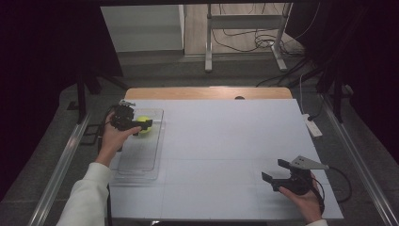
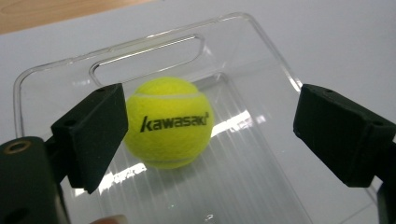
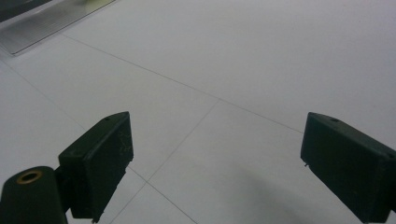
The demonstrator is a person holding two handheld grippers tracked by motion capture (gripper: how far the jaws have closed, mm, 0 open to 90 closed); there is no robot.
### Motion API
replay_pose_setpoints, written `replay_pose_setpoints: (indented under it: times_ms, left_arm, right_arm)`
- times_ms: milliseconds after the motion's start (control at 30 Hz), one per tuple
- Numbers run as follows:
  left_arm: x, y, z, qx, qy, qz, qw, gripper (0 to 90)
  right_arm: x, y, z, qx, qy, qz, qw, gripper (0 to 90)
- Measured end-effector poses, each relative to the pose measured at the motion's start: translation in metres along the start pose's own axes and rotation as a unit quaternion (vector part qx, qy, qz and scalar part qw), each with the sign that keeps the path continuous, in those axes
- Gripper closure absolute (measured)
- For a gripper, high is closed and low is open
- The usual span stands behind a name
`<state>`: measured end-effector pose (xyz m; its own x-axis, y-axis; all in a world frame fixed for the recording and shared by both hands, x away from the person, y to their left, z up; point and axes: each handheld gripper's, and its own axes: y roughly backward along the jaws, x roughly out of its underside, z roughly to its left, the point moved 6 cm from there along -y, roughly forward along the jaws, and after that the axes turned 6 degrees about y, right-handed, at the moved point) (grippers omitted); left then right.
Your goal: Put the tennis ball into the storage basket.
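High view – ball: your tennis ball (image 1: 143, 125) lies in the far end of the clear tray (image 1: 141, 162), which sits at the left edge of the surface (image 1: 226, 141).
High view – left gripper: your left gripper (image 1: 141, 125) hangs right at the ball, above the tray's far end; from here you cannot tell whether the pads touch it.
High view – right gripper: your right gripper (image 1: 277, 173) rests near the front right of the surface, jaws spread, nothing between them, well apart from tray and ball.

Left gripper view – ball: it sits on the ribbed tray floor (image 2: 243, 177), just in front of the handle slot (image 2: 147, 58).
Left gripper view – grip: your jaws are spread wider than the ball; it shows just beyond the left pad (image 2: 95, 135) and well apart from the right pad (image 2: 343, 133). Nothing is pinched.
Left gripper view – progress: judged from this, the ball is in the tray and free of your grip; placing looks done, and only drawing the hand clear seems left.

Right gripper view – jaws: spread over bare surface, holding nothing.
Right gripper view – tray: one corner (image 3: 42, 23) shows at top left, far off.
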<state>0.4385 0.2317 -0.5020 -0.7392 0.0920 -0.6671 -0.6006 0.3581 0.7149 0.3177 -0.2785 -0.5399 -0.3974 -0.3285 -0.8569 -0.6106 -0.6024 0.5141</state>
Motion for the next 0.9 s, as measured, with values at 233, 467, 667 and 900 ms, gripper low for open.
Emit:
replay_pose_setpoints:
  times_ms: [233, 467, 667, 900]
  left_arm:
    - [0.006, 0.007, -0.011, 0.02, -0.013, -0.003, 0.9997, 11.9]
    - [0.013, 0.012, -0.022, 0.035, -0.027, -0.004, 0.999, 12.9]
    - [0.018, 0.02, -0.037, 0.059, -0.039, -0.012, 0.9975, 13.0]
    - [0.028, 0.024, -0.052, 0.076, -0.052, -0.01, 0.9957, 13.1]
  right_arm:
    - [0.002, 0.001, -0.002, 0.001, -0.003, 0.0, 1.0, 9.5]
    - [0.002, 0.001, -0.001, 0.001, -0.003, 0.0, 1.0, 9.5]
    - [0.002, 0.001, -0.002, 0.001, -0.003, 0.0, 1.0, 9.5]
    - [0.002, 0.002, -0.001, 0.002, 0.0, 0.001, 1.0, 9.5]
